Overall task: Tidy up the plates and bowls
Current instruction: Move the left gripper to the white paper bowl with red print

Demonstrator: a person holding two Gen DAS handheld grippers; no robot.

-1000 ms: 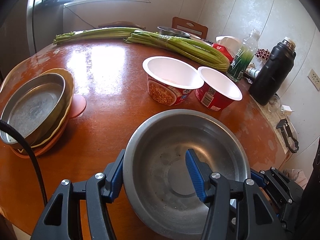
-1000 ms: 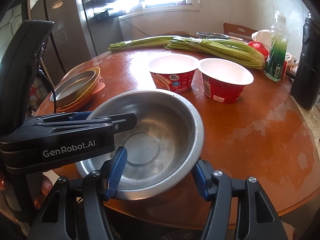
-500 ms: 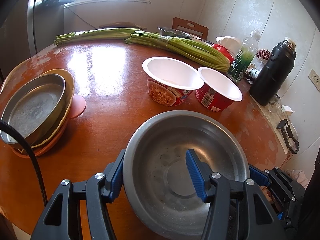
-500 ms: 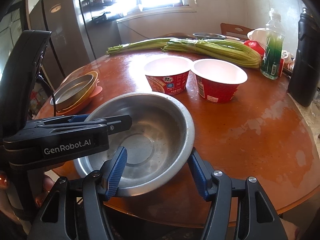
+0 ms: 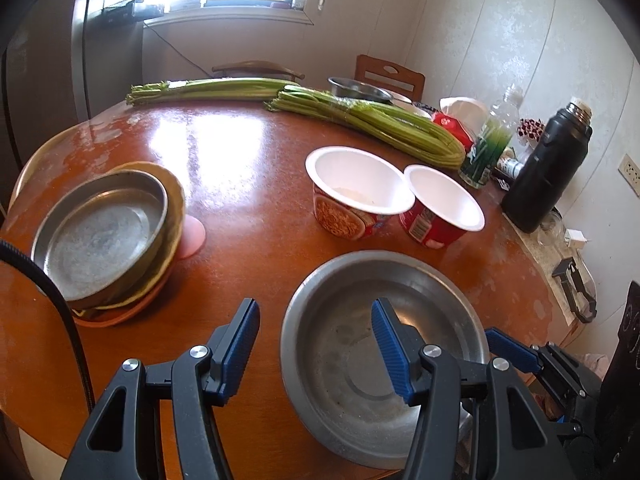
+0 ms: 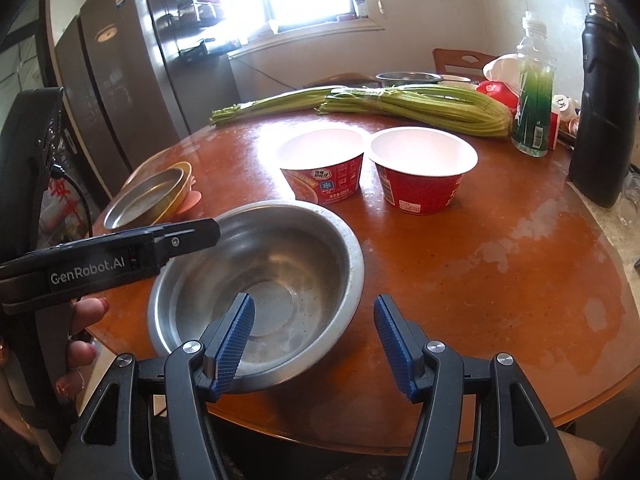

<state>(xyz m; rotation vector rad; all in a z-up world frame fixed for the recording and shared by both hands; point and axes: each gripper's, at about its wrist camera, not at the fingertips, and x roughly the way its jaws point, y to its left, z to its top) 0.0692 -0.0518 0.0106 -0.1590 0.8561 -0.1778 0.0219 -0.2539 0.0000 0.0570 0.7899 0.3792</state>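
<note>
A wide steel bowl (image 5: 360, 380) (image 6: 280, 264) sits at the near edge of the round wooden table (image 5: 248, 240). My left gripper (image 5: 316, 340) (image 6: 176, 240) is open and straddles the bowl's left rim, one finger inside and one outside, with a gap to the metal. My right gripper (image 6: 314, 340) is open across the bowl's near right rim, its right finger clear of the bowl. At the table's left edge, a steel dish (image 5: 100, 236) (image 6: 144, 200) tops a stack of plates. Two empty red paper bowls (image 5: 360, 188) (image 6: 424, 160) stand side by side mid-table.
Celery bundles (image 5: 380, 124) lie across the far side. A green bottle (image 5: 488, 148), a black flask (image 5: 548, 176) and small clutter crowd the right edge. Another steel bowl (image 5: 358, 88) and a chair (image 5: 390, 74) sit at the back, with a fridge (image 6: 120, 92) to the left. A hand (image 6: 80, 328) holds the left gripper.
The steel bowl looks smaller and farther from both cameras. Gaps now show between its rim and the outer finger of each gripper, which earlier lay against it.
</note>
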